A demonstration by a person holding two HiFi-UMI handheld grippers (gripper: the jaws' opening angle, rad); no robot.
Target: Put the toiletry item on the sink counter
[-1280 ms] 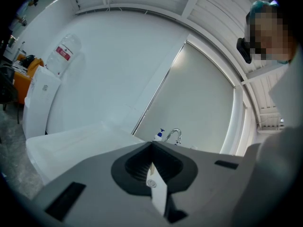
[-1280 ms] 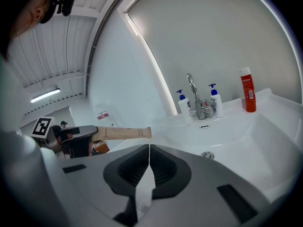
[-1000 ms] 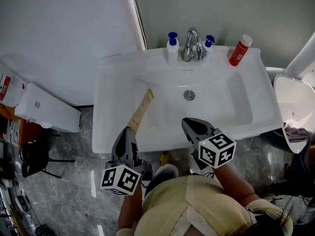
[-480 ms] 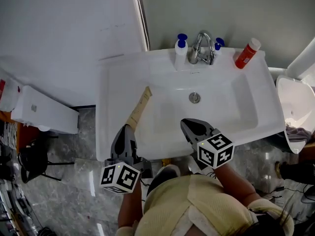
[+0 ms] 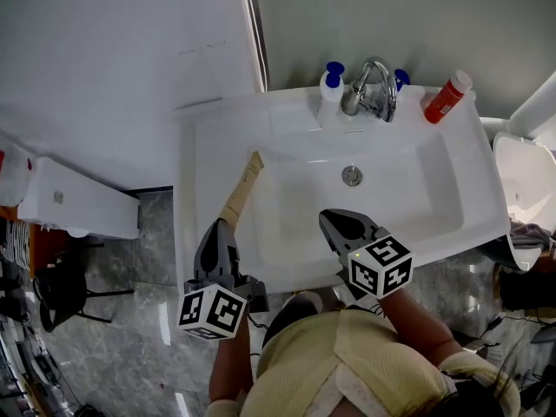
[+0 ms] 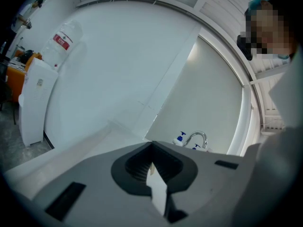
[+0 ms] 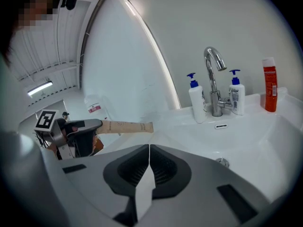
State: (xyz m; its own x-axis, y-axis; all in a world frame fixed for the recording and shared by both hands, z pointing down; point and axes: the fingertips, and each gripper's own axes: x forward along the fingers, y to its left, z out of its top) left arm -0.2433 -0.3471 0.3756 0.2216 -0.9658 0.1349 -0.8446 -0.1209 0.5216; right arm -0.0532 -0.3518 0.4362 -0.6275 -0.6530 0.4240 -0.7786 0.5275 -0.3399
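Two tongs hang at the near edge of the sink, and only one carries anything. The left tongs (image 5: 219, 233) are clamped on the near end of the tan box (image 5: 242, 188), a long narrow carton that I take to be the toiletry item. The left gripper view shows only a thin pale sliver of it between the jaws. Gripping one end lets the rest of the box reach forward, so its far end can arrive over the white table (image 5: 208, 163) before the tongs do. In the right gripper view the box looks roughly level and seems raised clear of the surface, so it has not yet been set down.

Its free end lies about over the left lip of the basin (image 5: 391, 198). The flat stretch of table to the left of that lip looks the likeliest resting place. Let go further right, the box could slide into the bowl.

The right tongs (image 5: 340, 224) are pressed together on nothing and wait over the front rim, out of the box's path.

Along the back stand a pump bottle (image 5: 330, 83), the faucet (image 5: 372, 85) and, further right, a red bottle (image 5: 448, 96), all well apart from the box.
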